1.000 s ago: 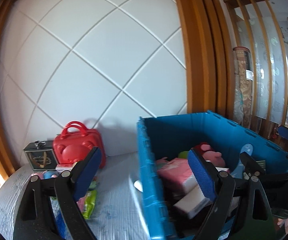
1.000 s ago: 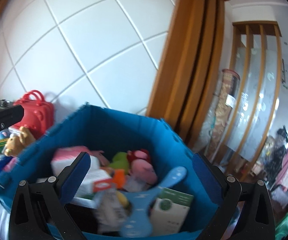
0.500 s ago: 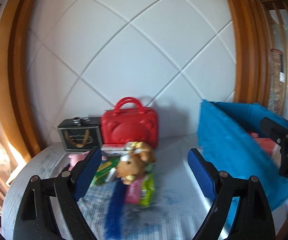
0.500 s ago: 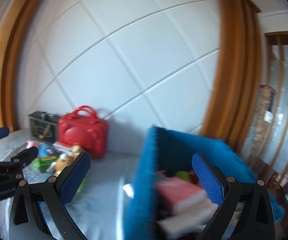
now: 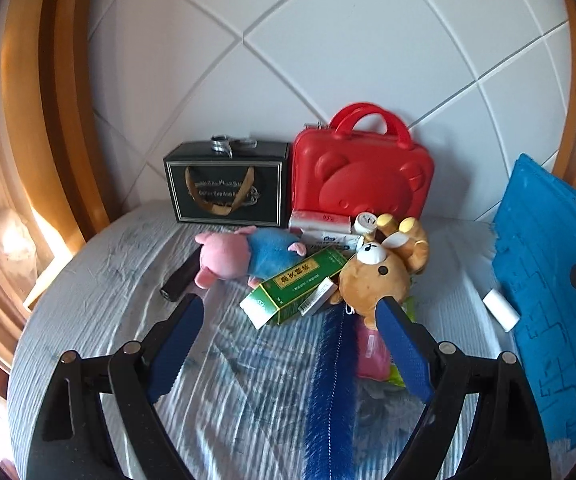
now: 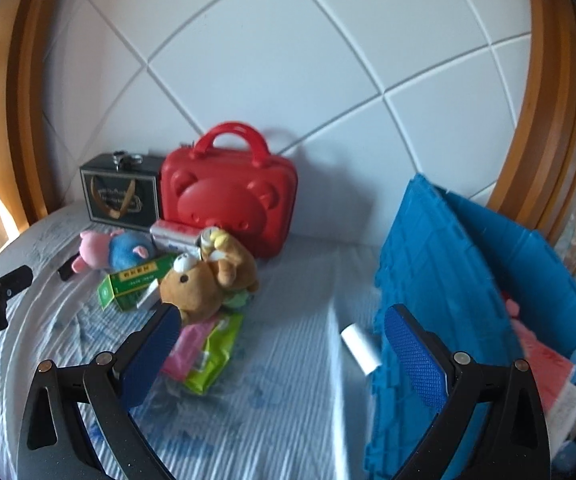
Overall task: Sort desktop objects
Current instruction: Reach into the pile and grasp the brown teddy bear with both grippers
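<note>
My left gripper (image 5: 288, 312) is open and empty above the striped cloth, just in front of a pile of objects. The pile holds a brown bear plush (image 5: 376, 276), a green box (image 5: 296, 284), a pink and blue pig plush (image 5: 244, 256) and a blue brush (image 5: 330, 380). My right gripper (image 6: 282, 320) is also open and empty, between the bear plush (image 6: 204, 280) and the blue crate (image 6: 448, 280). A pink packet (image 6: 186, 348) and a green packet (image 6: 212, 356) lie under the bear. A white roll (image 6: 360, 346) lies beside the crate wall.
A red bear-faced case (image 5: 362, 184) and a black box (image 5: 226, 188) stand against the white tiled wall behind the pile. A small black object (image 5: 180, 276) lies left of the pig. The crate (image 5: 548, 300) stands at the right, with items inside it. Wooden frames flank the wall.
Both views have swung left and down, from the blue crate to the pile on the cloth. Both grippers stayed open with nothing in them.
</note>
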Motion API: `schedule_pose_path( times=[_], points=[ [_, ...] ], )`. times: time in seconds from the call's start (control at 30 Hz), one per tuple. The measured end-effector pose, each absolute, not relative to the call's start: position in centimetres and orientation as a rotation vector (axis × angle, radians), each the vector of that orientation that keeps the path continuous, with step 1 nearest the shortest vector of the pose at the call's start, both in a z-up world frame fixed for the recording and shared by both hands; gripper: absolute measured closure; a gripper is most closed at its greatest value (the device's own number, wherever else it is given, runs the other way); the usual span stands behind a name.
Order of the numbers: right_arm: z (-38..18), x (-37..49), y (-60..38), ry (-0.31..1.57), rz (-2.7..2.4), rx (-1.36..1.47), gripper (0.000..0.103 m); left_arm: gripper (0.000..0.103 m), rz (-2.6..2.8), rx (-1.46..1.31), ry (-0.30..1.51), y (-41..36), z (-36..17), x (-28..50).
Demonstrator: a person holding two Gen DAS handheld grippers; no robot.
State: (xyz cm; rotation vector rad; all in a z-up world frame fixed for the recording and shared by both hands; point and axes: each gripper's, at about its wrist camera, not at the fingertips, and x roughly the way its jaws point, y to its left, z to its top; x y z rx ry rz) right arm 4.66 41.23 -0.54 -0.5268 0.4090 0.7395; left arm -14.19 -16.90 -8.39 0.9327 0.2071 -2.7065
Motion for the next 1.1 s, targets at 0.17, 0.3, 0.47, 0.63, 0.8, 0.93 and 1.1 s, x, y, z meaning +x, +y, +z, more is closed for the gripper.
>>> schedule_pose_path(
  times=[0.17,0.3,0.47,0.63,0.8,0.93,1.1],
  points=[
    [-3.3,8.3,43.0,0.478,0.733,-0.550,0.000,0.015,-2.683,1.105,0.239,-16.0,-12.8,-19.9],
    [-6.1,11.0,44.1,0.529,0.723,-0.565,0.000,0.015,-2.691,1.231,0.217,-13.8,-16.1,-24.3],
    [-8.8,14.1,45.1,0.565,0.697,-0.538,0.000,0.015,-2.717,1.358,0.127,-10.7,-20.2,-29.1],
    [-10.6,16.6,46.0,0.596,0.676,-0.505,0.000,0.047,-2.704,1.476,0.059,-9.7,-24.2,-32.0],
    [-11.8,17.1,47.6,0.634,0.705,-0.523,0.000,0.063,-2.692,1.535,0.090,-11.7,-26.1,-31.0],
    [-12.6,16.3,49.0,0.674,0.742,-0.537,0.000,0.063,-2.601,1.503,-0.061,-13.7,-26.9,-29.5],
    [-13.1,15.7,50.3,0.735,0.797,-0.495,0.003,0.063,-2.613,1.514,0.026,-15.9,-25.1,-27.6]
  ],
)
